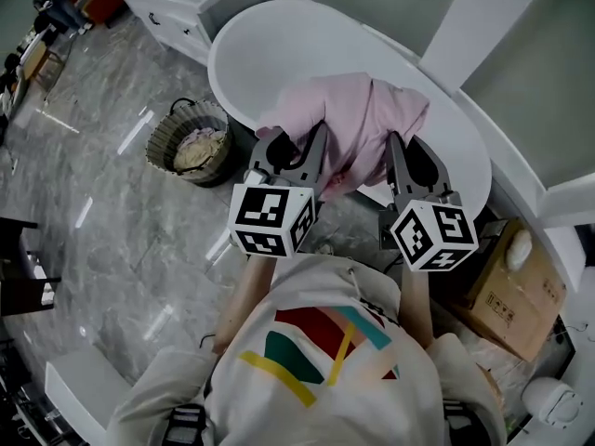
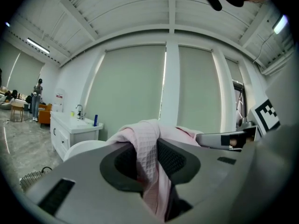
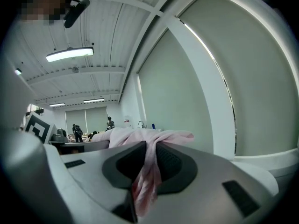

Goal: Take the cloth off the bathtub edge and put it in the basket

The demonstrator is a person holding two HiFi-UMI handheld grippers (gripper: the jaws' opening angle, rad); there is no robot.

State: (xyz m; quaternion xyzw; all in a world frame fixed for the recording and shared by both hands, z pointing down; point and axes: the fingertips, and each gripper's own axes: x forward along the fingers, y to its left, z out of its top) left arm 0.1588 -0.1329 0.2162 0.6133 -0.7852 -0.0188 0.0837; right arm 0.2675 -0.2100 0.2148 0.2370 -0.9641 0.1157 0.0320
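Observation:
A pink waffle-weave cloth (image 1: 358,119) hangs bunched in the air over the white bathtub (image 1: 244,45), held by both grippers. My left gripper (image 1: 299,147) is shut on the cloth's left part; in the left gripper view the cloth (image 2: 148,157) is pinched between the dark pads. My right gripper (image 1: 406,151) is shut on the right part, and the cloth (image 3: 148,181) drapes down between its pads. The woven basket (image 1: 192,142) stands on the floor left of the tub, with light-coloured fabric inside.
A white vanity (image 1: 172,3) with a tap stands beyond the basket. A cardboard box (image 1: 511,291) sits on the floor at the right, by the tub. Grey marble floor (image 1: 121,240) spreads to the left. People stand far off in the room (image 3: 77,132).

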